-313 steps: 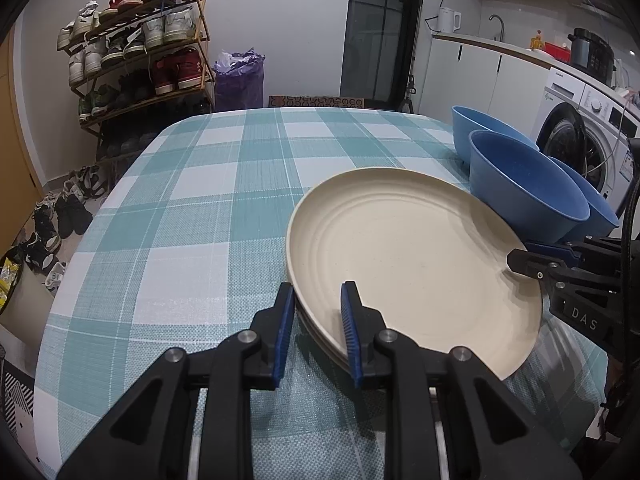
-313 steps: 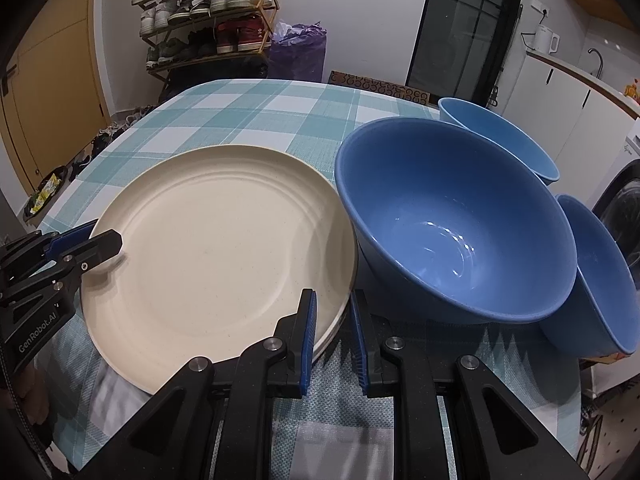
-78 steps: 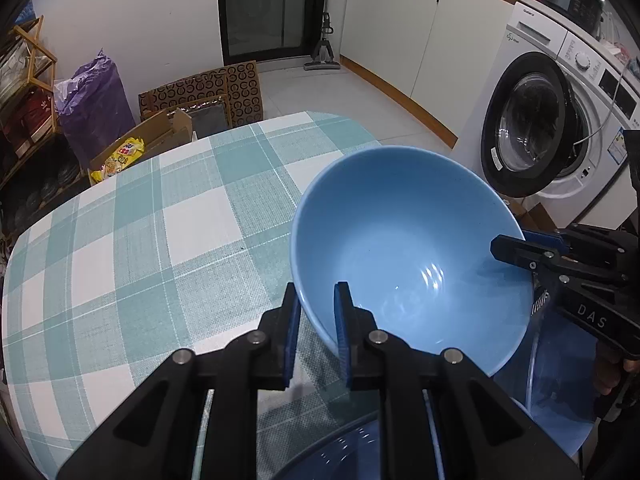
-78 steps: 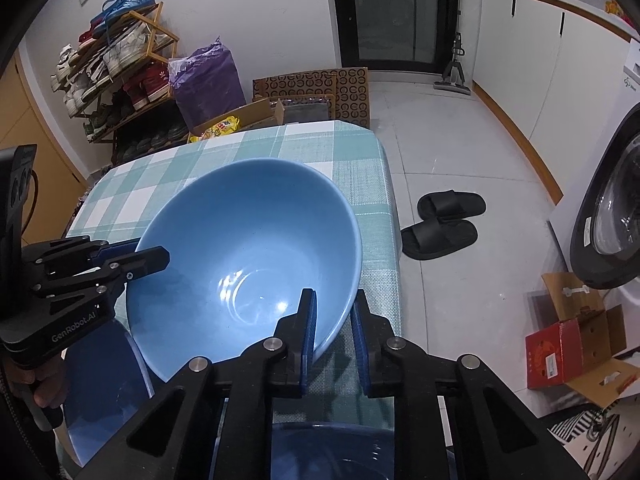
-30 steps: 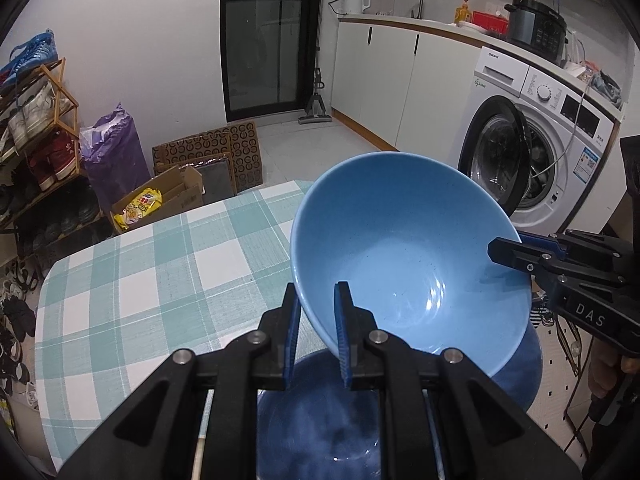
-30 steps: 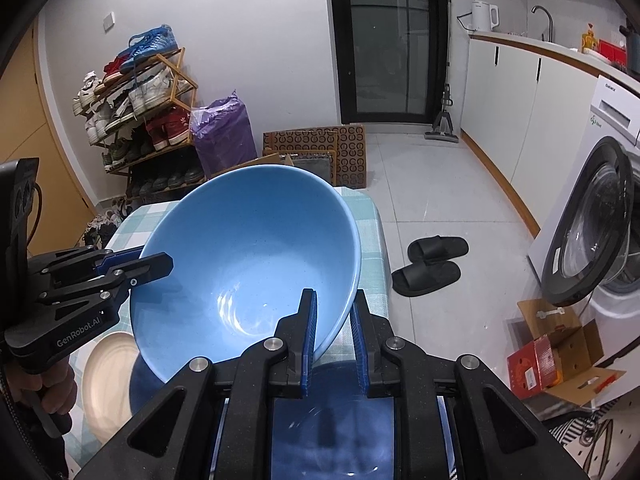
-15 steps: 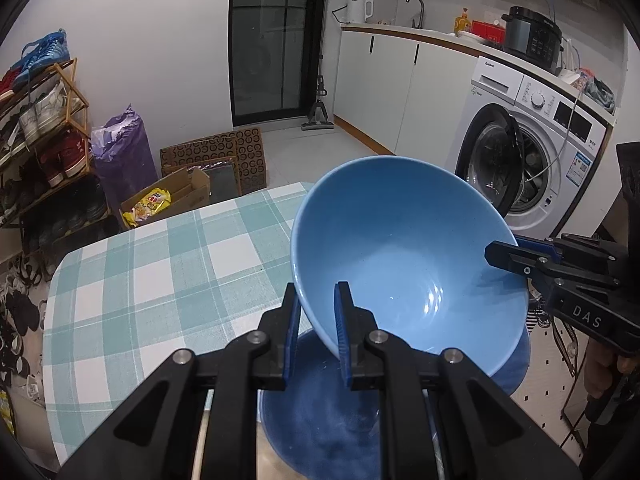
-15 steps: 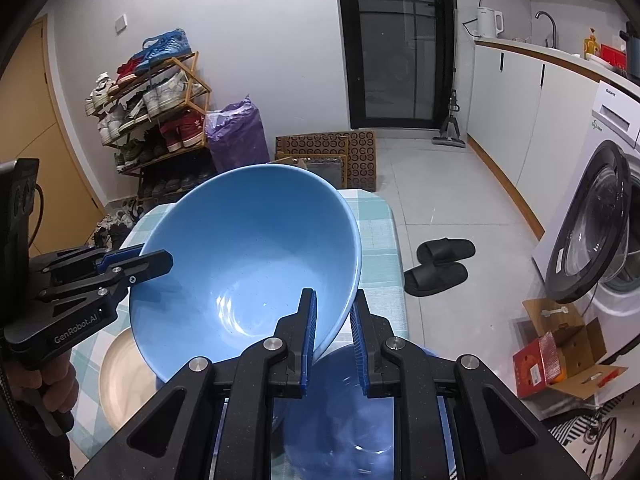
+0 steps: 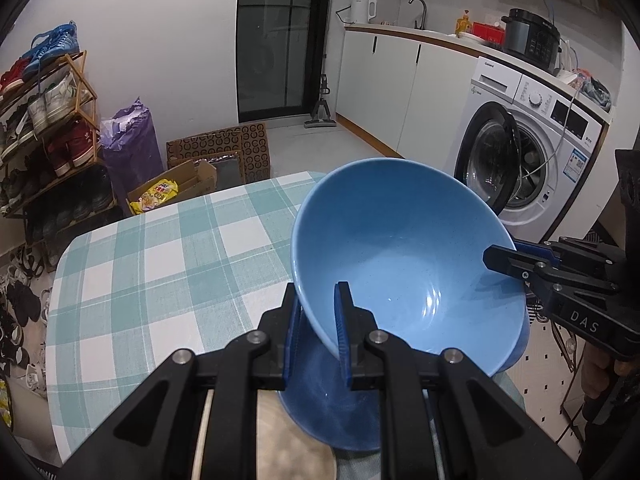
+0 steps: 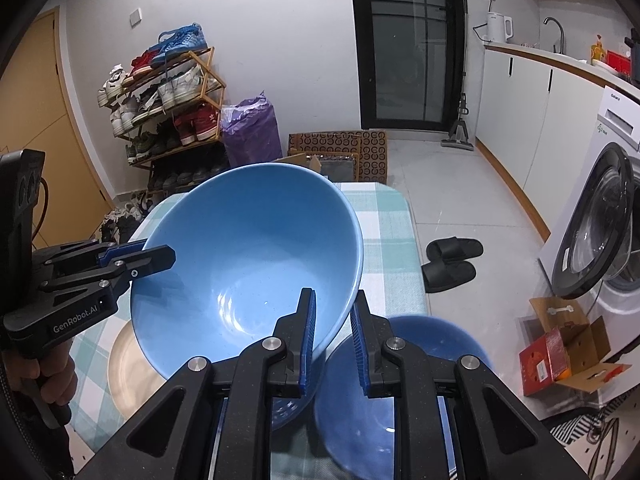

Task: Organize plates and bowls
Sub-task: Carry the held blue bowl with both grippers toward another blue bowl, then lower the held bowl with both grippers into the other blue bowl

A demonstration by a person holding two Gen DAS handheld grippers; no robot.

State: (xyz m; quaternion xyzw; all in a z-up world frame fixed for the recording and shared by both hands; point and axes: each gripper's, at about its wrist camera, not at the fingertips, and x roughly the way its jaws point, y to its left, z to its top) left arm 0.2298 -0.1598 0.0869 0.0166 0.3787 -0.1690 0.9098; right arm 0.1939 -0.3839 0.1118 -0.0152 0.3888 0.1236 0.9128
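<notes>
- Standing in a kitchen-entry room: shoe rack (image 9: 44,120) at left, dark glass door (image 9: 280,36) behind, washing machine (image 9: 532,152) at right.
- Spreading across the middle, a table (image 9: 160,264) under a woven teal-and-white checked cloth.
- Clamping the near-left rim of a glossy, round blue bowl (image 9: 400,264), the left gripper (image 9: 316,332), nearly closed on it.
- Pinching the opposite rim, the right gripper (image 10: 332,332), likewise almost closed on the bowl, held tilted above the table.
- Lying below: a matte cream plate (image 10: 132,364) and two more blue bowls (image 10: 392,392), side by side, not nested.
- Judging progress: plates apparently gathered, bowls looking only partly sorted; lifted bowl not yet set down, stacking remaining.
</notes>
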